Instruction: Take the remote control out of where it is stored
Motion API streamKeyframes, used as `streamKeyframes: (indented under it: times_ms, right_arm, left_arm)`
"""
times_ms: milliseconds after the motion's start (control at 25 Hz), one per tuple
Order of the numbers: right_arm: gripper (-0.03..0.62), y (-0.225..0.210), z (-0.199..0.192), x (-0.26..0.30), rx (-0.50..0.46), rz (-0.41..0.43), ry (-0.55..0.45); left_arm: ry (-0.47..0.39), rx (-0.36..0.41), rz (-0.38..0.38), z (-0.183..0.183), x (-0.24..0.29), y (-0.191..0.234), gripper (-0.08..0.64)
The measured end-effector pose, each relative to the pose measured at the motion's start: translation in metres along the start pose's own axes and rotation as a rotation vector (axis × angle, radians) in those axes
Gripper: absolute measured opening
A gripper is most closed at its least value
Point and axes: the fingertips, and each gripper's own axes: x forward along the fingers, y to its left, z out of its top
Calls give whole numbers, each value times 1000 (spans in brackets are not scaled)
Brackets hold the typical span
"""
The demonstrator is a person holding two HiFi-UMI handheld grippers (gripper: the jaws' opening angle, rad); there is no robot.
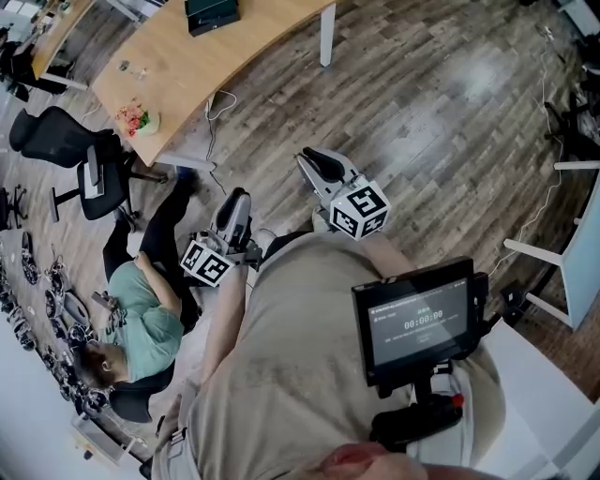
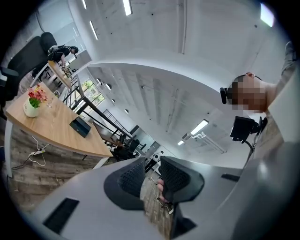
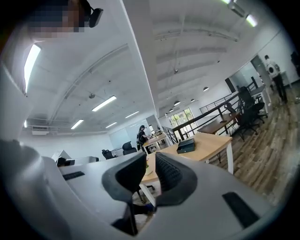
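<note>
An operator in a beige shirt stands on a grey-brown wood-plank floor [image 1: 441,103] in an open office, holding the left gripper [image 2: 153,159] and the right gripper [image 3: 151,153] out in front, clear of any furniture. Both claws are drawn closed, with only a sliver of gap between the ribbed black pads and nothing in either one. The remote control appears in none of the views, and neither does whatever stores it. The retrieval looks not yet begun.

The hazards are underfoot and at the elbow. A seated person in a green shirt [image 1: 141,309] is just beside the operator's left, and a careless swing of that arm could strike them. A loose white cable [image 1: 220,101] trails over the boards near the curved light-wood table [image 1: 187,66], ready to catch a foot. Closed claws that reach a remote before they open would likely knock it away, not grasp it.

The count:
- two grippers, each with one black-and-white marker cube [image 1: 359,208]
- one small black screen [image 1: 419,321] at the operator's chest
- one table, carrying one flat black box [image 1: 212,14] and one white pot of pink flowers [image 1: 141,120]
- at least two black office chairs [image 1: 52,136]
- no remote
</note>
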Motion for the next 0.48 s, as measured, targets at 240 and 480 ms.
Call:
streamKeyframes:
  times_ms: [240, 480]
  right_arm:
    - [46, -3, -1, 6, -12, 30, 17]
    - [46, -16, -1, 12, -22, 37, 39]
  left_arm:
    - [7, 3, 2, 0, 13, 4, 108]
    - [10, 7, 10, 0, 29, 6, 109]
